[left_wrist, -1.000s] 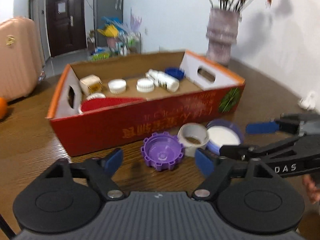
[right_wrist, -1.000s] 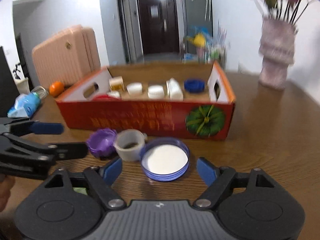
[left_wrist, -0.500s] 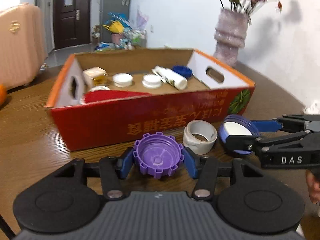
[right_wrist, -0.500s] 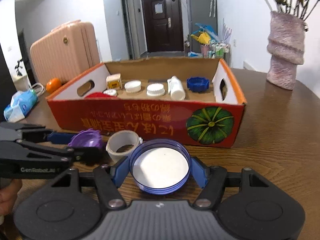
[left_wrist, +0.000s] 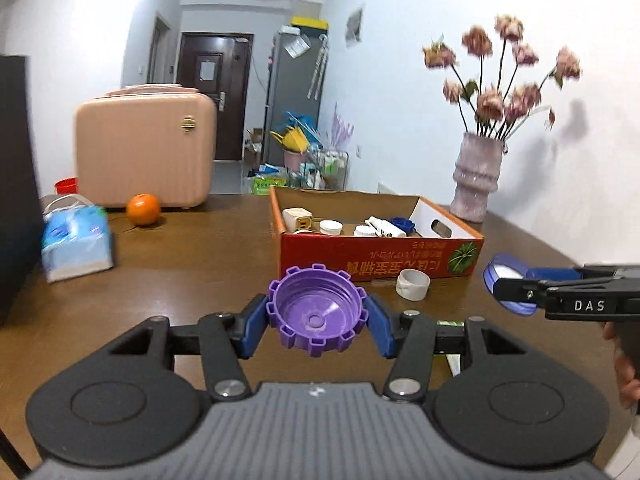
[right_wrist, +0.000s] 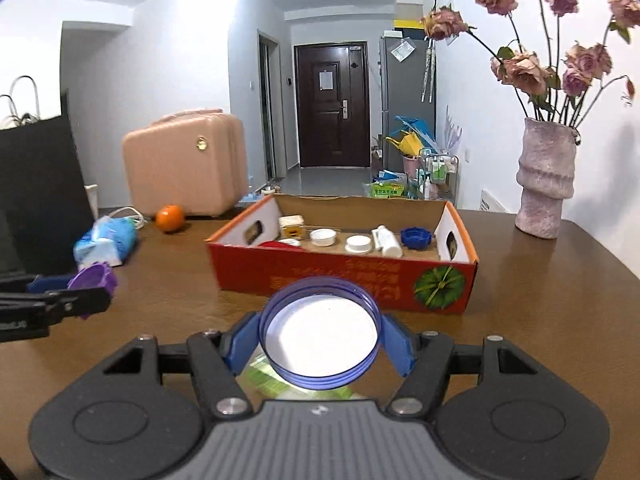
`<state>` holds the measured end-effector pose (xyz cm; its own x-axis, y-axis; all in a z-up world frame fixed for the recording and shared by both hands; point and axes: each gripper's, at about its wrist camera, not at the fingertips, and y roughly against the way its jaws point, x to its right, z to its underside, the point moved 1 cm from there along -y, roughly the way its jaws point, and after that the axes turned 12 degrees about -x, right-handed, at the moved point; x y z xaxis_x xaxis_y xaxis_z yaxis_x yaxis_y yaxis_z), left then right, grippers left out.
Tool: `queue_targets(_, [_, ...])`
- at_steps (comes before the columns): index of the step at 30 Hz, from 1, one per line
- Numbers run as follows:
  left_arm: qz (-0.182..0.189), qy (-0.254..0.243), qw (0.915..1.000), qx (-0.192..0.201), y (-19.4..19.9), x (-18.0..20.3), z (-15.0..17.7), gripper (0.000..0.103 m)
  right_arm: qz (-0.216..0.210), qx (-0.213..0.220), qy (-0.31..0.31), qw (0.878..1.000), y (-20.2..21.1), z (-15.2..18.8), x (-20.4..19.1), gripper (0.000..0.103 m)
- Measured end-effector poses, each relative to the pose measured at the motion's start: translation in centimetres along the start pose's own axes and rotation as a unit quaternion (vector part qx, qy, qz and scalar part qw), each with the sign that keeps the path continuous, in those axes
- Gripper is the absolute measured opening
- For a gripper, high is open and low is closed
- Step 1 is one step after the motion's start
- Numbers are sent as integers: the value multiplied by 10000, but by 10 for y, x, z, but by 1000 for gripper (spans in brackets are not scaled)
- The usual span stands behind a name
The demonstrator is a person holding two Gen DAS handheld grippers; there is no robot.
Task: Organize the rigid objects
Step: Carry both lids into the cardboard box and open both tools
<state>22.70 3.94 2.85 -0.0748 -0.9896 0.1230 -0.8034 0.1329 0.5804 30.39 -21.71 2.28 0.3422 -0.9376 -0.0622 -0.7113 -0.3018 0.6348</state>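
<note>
Left wrist view: left tool [left_wrist: 317, 322] clamped on a ridged purple plastic cap [left_wrist: 317, 311], held near the red cardboard box [left_wrist: 376, 258]; right tool [right_wrist: 319, 340] grips a round blue-rimmed lid [right_wrist: 319, 338] before that box.

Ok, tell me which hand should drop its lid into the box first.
Right, probably. Its blue lid sits straight in front of the box, while the left gripper with the purple lid hangs off the box's left end.

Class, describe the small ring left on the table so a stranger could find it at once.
Start at the red cardboard box on the wooden table. Just before its front wall stands a short white ring. Unlike both lids, no fingers hold it, and it is open through.
</note>
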Motion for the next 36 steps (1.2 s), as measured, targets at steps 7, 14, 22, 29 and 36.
queue_targets(7, [377,198,9991,-77,41,-14,43,54,58,-74,-328,9994,25,46,-20,66])
queue_targets(14, [495,251,9985,-28,59,-14,65,54,269,-155,-514,9982,46,74,-22,66])
queue_targets(22, [556,229,9982,28,59,-11,65,54,469,70,-446,9979,59,70,-24,66])
queue_targets(29, [563,176,9982,-87,38,-10,52,54,525,85,-360,9979,45,62,-21,66])
queue_targets(36, [683,-28,9975,-156,-15,-4,6,54,545,71,-402,9977,17,34,2,66])
